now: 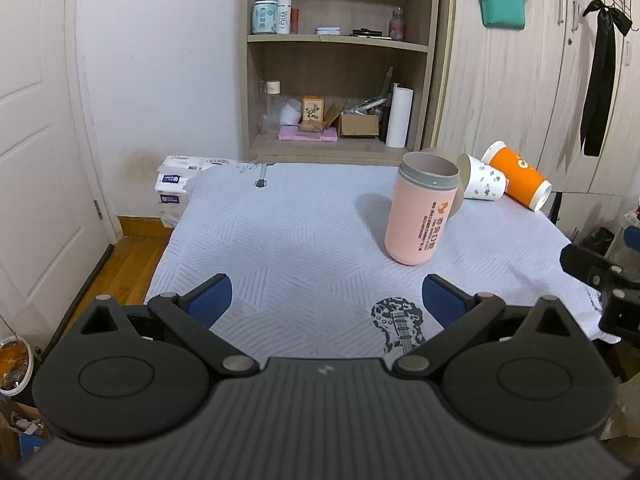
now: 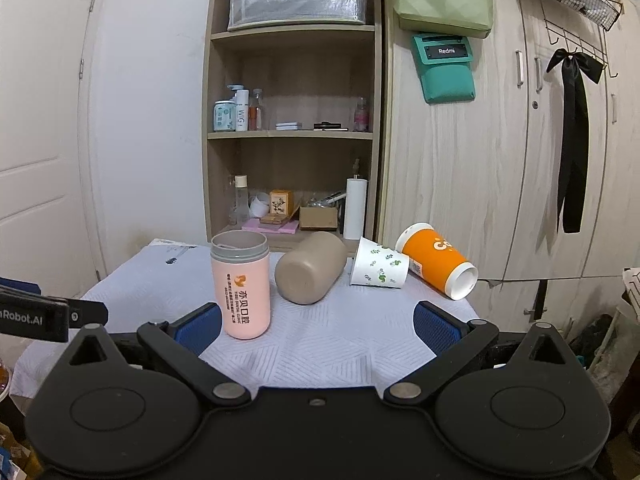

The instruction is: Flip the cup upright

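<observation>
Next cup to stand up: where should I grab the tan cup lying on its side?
Grip the tan cup across its round body, midway along, coming from above with the right hand-held gripper; its closed base faces the camera, sides exposed.

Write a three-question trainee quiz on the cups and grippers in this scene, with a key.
1. True or false: the pink cup stands upright.
2. How many cups lie on their sides? A) one B) two C) three
3. Fill in: the right gripper and left gripper are both ____.

Key: 1 true. 2 C: the tan cup, the white leaf-print cup and the orange cup. 3 open, holding nothing.
</observation>
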A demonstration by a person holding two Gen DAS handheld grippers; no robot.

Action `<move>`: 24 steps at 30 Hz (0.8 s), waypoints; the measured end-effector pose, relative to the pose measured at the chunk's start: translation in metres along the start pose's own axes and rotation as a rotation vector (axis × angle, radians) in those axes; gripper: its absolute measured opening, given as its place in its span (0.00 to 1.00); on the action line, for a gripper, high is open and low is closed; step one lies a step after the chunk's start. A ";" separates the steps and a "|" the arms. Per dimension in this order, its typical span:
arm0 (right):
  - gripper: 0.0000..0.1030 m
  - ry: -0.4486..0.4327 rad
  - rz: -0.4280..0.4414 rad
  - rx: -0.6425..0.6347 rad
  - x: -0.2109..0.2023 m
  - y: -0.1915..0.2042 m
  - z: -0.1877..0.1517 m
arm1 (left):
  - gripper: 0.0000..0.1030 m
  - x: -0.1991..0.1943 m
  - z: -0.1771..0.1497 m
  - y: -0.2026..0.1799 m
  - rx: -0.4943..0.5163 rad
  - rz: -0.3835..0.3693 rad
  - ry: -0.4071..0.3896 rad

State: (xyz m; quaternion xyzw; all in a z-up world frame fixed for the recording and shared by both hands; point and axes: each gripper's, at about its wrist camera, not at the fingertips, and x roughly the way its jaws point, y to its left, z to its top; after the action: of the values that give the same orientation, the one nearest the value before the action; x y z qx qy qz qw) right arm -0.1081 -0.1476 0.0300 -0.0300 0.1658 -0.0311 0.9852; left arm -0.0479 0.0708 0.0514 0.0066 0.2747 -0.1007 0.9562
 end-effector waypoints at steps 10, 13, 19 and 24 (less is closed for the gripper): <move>1.00 0.042 -0.029 -0.041 0.009 0.008 -0.004 | 1.00 0.005 -0.002 -0.003 0.017 -0.003 0.013; 1.00 0.040 -0.032 -0.048 0.009 0.009 -0.004 | 1.00 0.005 -0.002 -0.003 0.015 -0.005 0.016; 1.00 0.036 -0.041 -0.052 0.006 0.009 -0.004 | 1.00 0.006 -0.003 -0.003 0.016 -0.001 0.023; 1.00 0.025 -0.044 -0.044 0.002 0.009 -0.005 | 1.00 0.005 -0.004 -0.004 0.024 0.001 0.013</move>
State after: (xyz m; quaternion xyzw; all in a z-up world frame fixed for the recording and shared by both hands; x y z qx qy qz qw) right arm -0.1074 -0.1386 0.0244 -0.0548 0.1780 -0.0493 0.9813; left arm -0.0470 0.0666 0.0455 0.0189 0.2798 -0.1035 0.9543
